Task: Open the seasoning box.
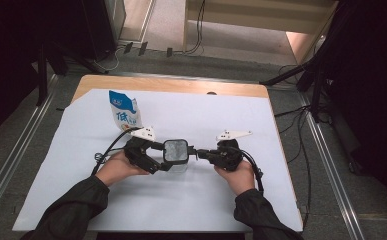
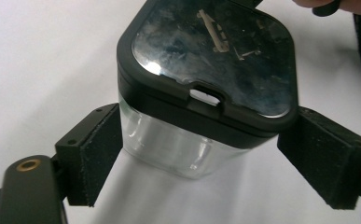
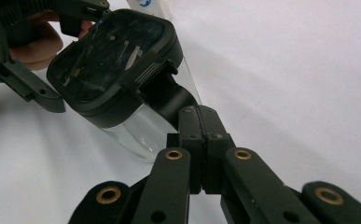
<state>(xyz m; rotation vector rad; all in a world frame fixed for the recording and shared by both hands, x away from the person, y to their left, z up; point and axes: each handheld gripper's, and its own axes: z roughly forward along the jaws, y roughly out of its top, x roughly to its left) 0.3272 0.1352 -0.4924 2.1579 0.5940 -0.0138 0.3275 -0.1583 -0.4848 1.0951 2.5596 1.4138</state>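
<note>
A clear container with a black lid (image 1: pixel 175 151) (image 2: pixel 215 51) (image 3: pixel 108 56) stands on the white sheet (image 1: pixel 221 200) at mid-table. My left gripper (image 1: pixel 162 156) (image 2: pixel 213 158) comes in from the left and is open, its jaws straddling the container. One pad (image 2: pixel 101 154) lies against the clear wall, while the other pad (image 2: pixel 327 156) stands a little off it. From the right, my right gripper (image 1: pixel 197 151) (image 3: pixel 200 116) is shut, its tips on the black latch flap (image 3: pixel 166 93) that sticks out from the lid's edge.
A blue-and-white carton (image 1: pixel 124 112) stands upright behind my left hand, near the sheet's far left. The wooden table edge (image 1: pixel 181 85) runs along the back. Cables trail from both grippers over the sheet.
</note>
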